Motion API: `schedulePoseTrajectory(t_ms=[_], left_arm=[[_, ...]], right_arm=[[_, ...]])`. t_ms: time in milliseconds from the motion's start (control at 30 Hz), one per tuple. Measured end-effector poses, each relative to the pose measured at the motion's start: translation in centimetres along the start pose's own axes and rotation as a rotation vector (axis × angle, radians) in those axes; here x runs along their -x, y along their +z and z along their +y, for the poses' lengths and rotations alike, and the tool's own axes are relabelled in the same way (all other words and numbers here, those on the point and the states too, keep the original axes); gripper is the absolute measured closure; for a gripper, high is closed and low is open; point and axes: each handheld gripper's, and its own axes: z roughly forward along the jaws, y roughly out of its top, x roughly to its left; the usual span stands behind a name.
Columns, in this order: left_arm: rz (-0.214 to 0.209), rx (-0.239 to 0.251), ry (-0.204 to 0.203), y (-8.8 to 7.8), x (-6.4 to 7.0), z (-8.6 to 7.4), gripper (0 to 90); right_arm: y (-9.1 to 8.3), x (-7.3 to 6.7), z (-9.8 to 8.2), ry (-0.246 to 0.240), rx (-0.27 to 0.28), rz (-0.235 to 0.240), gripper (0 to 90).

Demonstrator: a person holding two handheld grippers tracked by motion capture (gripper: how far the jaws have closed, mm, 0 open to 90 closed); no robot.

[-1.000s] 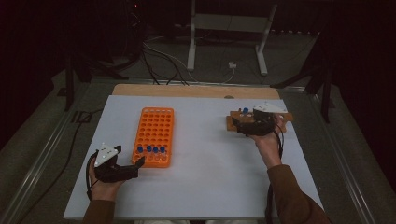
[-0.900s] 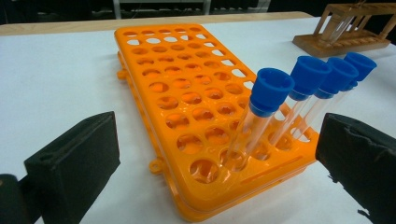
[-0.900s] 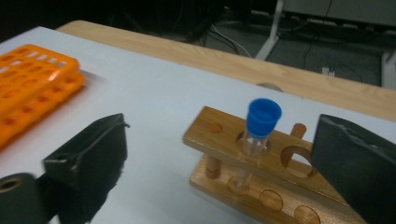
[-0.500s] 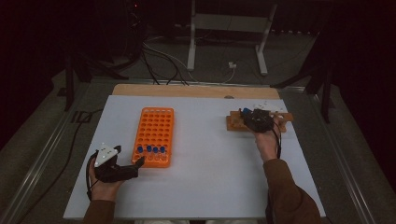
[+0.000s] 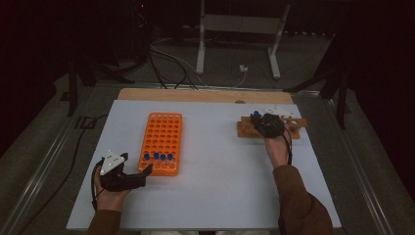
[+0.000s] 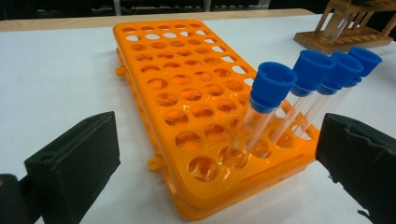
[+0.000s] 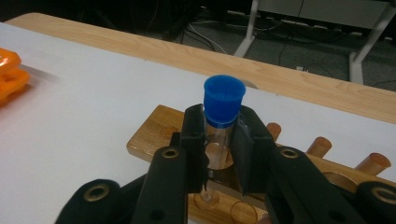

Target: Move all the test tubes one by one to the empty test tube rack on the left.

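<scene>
- The blue-capped test tube [image 7: 223, 122] stood upright in the wooden rack [image 7: 154, 130], directly between the jaws of the right gripper [image 7: 219, 140], with its blue cap just above the jaw tips.
- The right gripper's jaws had just been closing and were now clamped on the clear wall of the tube just below the cap, one pad on each side.
- In the high view, the right gripper [image 5: 268, 125] sat over the wooden rack [image 5: 298, 122] at the far right of the tabletop [image 5: 220, 186].
- The left gripper [image 6: 215, 154] held its jaws wide, with nothing between the pads. The near end of the orange tube rack [image 6: 177, 79] lay between and just ahead of them.
- Four capped tubes [image 6: 266, 107] leaned in the nearest row of that orange rack, closer to the right-hand jaw in the left gripper view.
- Handling judgement: the tube appeared light, stiff and smooth-walled, so it would probably slip under a loose grip and might crack under a hard one.
- Recommended hold: just under the cap, as taken here. The cap's lip should act as a stop if the tube slid downward.
- Recommended extraction: lift straight up along the tube's axis until the bottom clears the hole. A sideways pull could lever the tube against the wood.
</scene>
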Motion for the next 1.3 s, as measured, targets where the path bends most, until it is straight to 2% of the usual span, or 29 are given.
schedulePoseTrajectory(t_ms=[833,1067,1300], left_arm=[[0.003,0.004,0.008,0.1,0.2,0.0,0.6],[0.003,0.005,0.008,0.1,0.2,0.0,0.6],[0.004,0.009,0.006,0.0,0.2,0.0,0.6]], right_arm=[[-0.2,0.2,0.2,0.009,-0.007,-0.002,77.3],[-0.6,0.2,0.5,0.011,0.009,0.004,77.3],[-1.6,0.2,1.6,-0.005,0.036,0.006,77.4]])
